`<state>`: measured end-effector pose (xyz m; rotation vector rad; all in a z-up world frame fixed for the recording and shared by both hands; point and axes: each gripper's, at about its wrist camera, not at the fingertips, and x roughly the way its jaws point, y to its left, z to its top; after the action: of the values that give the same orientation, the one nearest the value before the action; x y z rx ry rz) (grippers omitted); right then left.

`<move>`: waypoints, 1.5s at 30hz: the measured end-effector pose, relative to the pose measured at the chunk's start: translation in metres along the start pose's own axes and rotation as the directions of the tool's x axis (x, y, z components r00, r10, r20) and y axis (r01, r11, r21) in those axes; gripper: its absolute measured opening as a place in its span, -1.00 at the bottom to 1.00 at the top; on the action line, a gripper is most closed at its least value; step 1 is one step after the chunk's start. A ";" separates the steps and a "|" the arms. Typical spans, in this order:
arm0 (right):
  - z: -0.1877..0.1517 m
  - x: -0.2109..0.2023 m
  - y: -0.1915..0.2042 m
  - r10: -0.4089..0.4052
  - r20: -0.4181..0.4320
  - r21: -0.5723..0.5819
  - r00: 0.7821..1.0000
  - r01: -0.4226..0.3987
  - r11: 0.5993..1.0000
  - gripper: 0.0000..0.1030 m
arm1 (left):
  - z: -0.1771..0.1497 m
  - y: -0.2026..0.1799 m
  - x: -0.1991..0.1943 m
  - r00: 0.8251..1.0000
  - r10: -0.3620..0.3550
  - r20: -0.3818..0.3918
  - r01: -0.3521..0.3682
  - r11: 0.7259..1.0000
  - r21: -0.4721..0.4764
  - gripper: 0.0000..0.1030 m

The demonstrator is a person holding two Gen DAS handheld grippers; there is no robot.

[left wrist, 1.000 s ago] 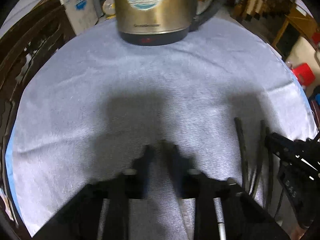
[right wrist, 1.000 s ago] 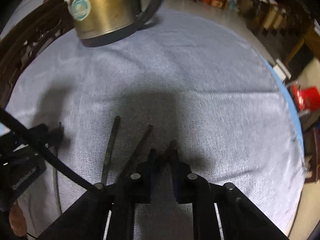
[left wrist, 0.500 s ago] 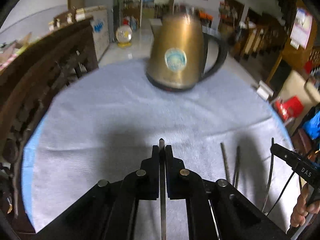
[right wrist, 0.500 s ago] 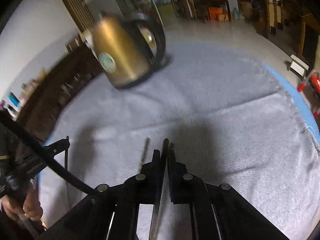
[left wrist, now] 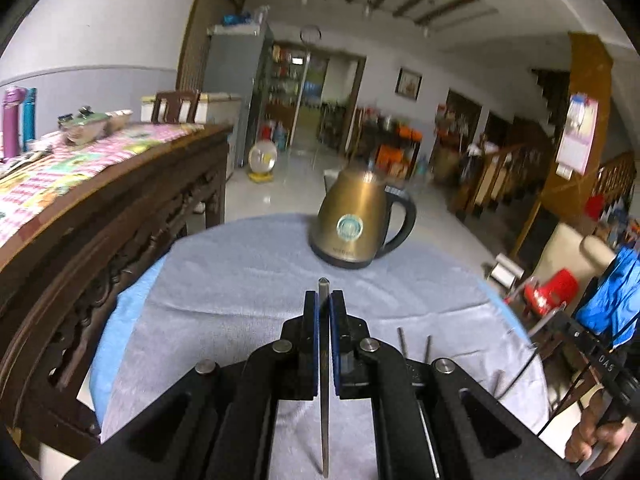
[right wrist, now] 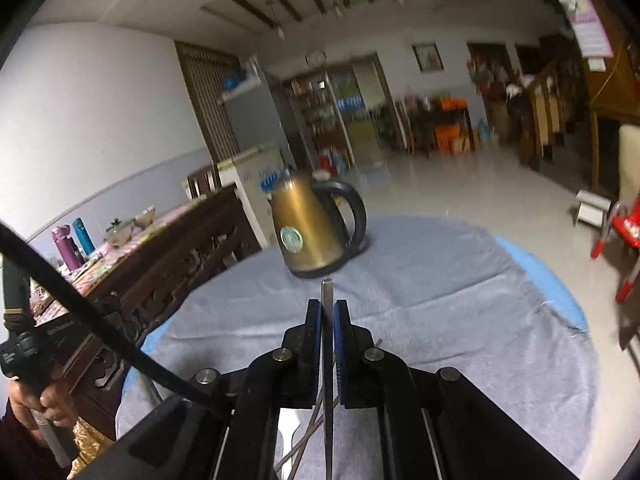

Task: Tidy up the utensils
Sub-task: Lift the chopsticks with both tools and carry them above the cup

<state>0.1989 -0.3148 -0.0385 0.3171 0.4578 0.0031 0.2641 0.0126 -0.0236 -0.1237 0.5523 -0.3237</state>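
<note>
My left gripper [left wrist: 324, 300] is shut on a thin metal utensil [left wrist: 324, 400], seen edge on, whose end sticks out past the pads. It is held above the grey cloth [left wrist: 240, 292]. My right gripper [right wrist: 328, 308] is shut the same way on another thin metal utensil [right wrist: 328, 420], also lifted off the cloth [right wrist: 460, 300]. What kind of utensil each one is stays hidden. Two more utensil handles [left wrist: 402, 346] lie on the cloth to the right of the left gripper. Further utensils [right wrist: 308, 436] lie under the right gripper.
A gold electric kettle [left wrist: 356, 224] [right wrist: 308, 228] stands at the far side of the round table. A dark carved wooden sideboard [left wrist: 100, 232] runs along the left. A person's hand [left wrist: 592, 436] holds the other gripper at the right; red stool [left wrist: 552, 288] beyond the table.
Both grippers closed on a utensil each and rose off the cloth, tilting upward so the room now shows. The kettle looks smaller and farther away.
</note>
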 end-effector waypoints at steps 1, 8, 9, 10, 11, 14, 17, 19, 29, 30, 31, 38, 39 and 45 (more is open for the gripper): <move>-0.001 -0.010 0.003 0.002 0.023 0.000 1.000 -0.002 1.000 -0.88 | -0.002 -0.001 -0.013 1.000 0.005 0.025 -0.005 1.000 -0.001 -0.90; -0.002 -0.057 0.009 0.015 0.116 0.005 0.993 -0.016 1.000 -0.88 | -0.009 -0.018 -0.064 0.996 0.001 0.089 -0.003 1.000 0.028 -0.90; -0.001 -0.061 0.010 0.018 0.121 0.003 0.992 -0.018 1.000 -0.88 | -0.009 -0.020 -0.072 0.995 -0.009 0.099 0.006 0.999 0.033 -0.90; 0.001 -0.065 0.011 0.019 0.128 -0.001 0.992 -0.019 1.000 -0.88 | -0.008 -0.022 -0.078 0.994 -0.016 0.107 0.012 0.999 0.036 -0.90; 0.002 -0.073 0.012 0.019 0.137 -0.005 0.990 -0.019 1.000 -0.88 | -0.007 -0.025 -0.087 0.993 -0.024 0.119 0.019 0.999 0.040 -0.90; 0.006 -0.092 0.016 0.028 0.165 -0.025 0.986 -0.025 0.999 -0.88 | -0.002 -0.030 -0.109 0.988 -0.044 0.150 0.038 0.998 0.045 -0.90; 0.009 -0.112 0.021 0.043 0.205 -0.036 0.978 -0.036 0.999 -0.88 | 0.004 -0.038 -0.132 0.977 -0.081 0.197 0.072 0.996 0.053 -0.90; 0.012 -0.125 0.025 0.057 0.229 -0.038 0.972 -0.049 0.998 -0.88 | 0.007 -0.045 -0.149 0.967 -0.108 0.232 0.096 0.993 0.063 -0.90; 0.010 -0.180 0.055 0.135 0.325 -0.088 0.936 -0.112 0.990 -0.88 | 0.009 -0.067 -0.171 0.936 -0.191 0.294 0.186 0.982 0.047 -0.90; 0.008 -0.182 0.057 0.144 0.327 -0.091 0.934 -0.121 0.988 -0.88 | 0.008 -0.069 -0.167 0.937 -0.198 0.287 0.196 0.980 0.036 -0.90; 0.006 -0.183 0.059 0.152 0.326 -0.093 0.933 -0.129 0.987 -0.88 | 0.006 -0.069 -0.166 0.938 -0.199 0.282 0.199 0.980 0.030 -0.90; -0.015 -0.175 0.072 0.170 0.272 -0.120 0.947 -0.142 0.983 -0.88 | -0.018 -0.085 -0.141 0.958 -0.158 0.238 0.163 0.987 -0.001 -0.90; -0.018 -0.173 0.073 0.169 0.266 -0.120 0.949 -0.141 0.983 -0.88 | -0.022 -0.086 -0.138 0.962 -0.150 0.229 0.155 0.988 -0.006 -0.90; -0.036 -0.169 0.071 0.154 0.235 -0.135 0.960 -0.124 0.983 -0.88 | -0.038 -0.091 -0.132 0.971 -0.115 0.208 0.117 0.993 0.003 -0.90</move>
<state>0.0359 -0.2491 0.0257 0.2283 0.1879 0.1270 0.1135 -0.0303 0.0280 -0.1969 0.3392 -0.4169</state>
